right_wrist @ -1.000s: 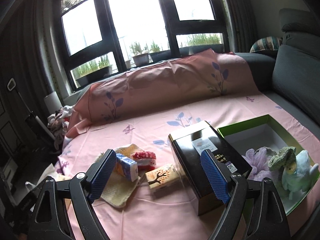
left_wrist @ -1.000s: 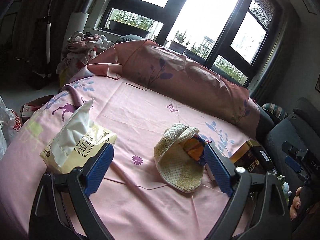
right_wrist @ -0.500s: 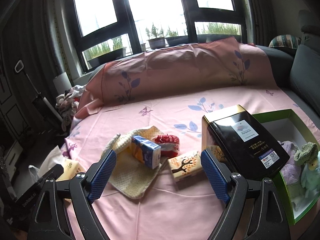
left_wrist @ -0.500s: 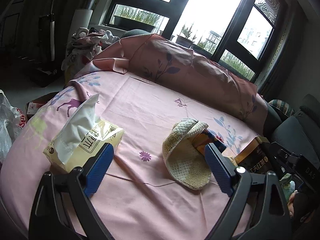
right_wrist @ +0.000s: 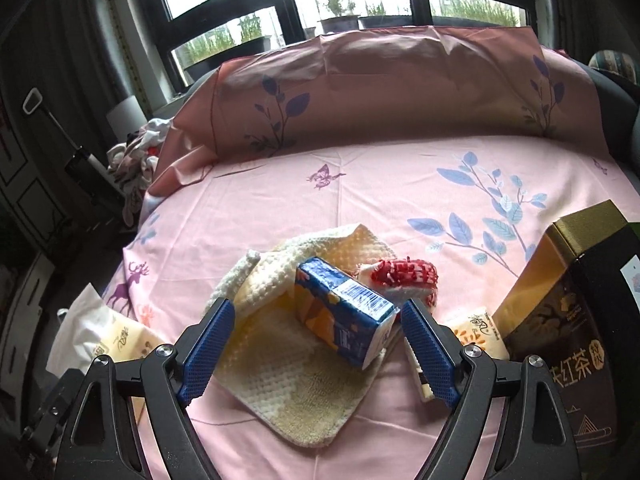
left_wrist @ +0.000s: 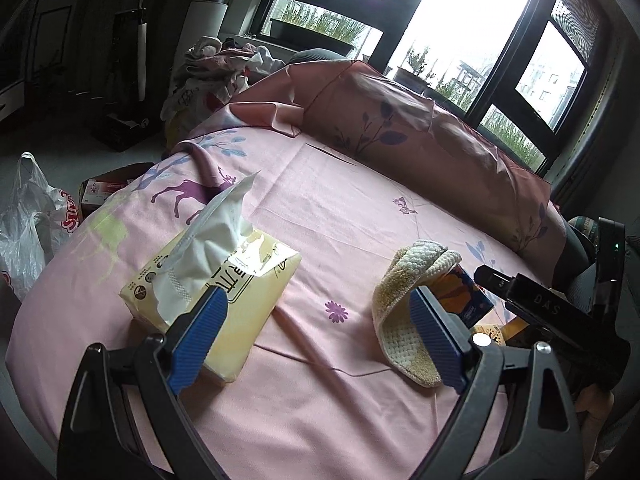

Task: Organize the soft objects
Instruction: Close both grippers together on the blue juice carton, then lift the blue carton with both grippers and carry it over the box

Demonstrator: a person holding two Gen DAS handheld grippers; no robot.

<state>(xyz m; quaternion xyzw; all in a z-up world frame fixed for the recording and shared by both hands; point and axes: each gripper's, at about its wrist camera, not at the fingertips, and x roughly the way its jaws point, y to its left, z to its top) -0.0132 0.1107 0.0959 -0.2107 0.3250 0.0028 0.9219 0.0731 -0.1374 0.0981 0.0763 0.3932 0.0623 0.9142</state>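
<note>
A cream knitted cloth [right_wrist: 296,364] lies partly folded on the pink sheet [right_wrist: 360,192]. A blue and orange tissue pack [right_wrist: 344,316] rests on it, with a red and white knitted piece [right_wrist: 404,276] just behind. My right gripper [right_wrist: 316,352] is open and empty, low over the blue pack, which sits between its jaws. My left gripper [left_wrist: 316,344] is open and empty above bare sheet, between a yellow tissue pack [left_wrist: 224,300] on its left and the cloth [left_wrist: 404,304] on its right. The right gripper's body [left_wrist: 552,320] shows in the left wrist view.
A black and gold tea box [right_wrist: 568,320] stands at the right, a small yellow tissue pack [right_wrist: 476,336] beside it. A pink pillow [right_wrist: 380,84] lies along the far side under the windows. Clothes [left_wrist: 216,64] and a plastic bag [left_wrist: 28,224] lie off the left edge.
My right gripper has swung left and closer, from the tea box and green box to the cloth and blue pack. My left gripper shifted slightly toward the yellow tissue pack.
</note>
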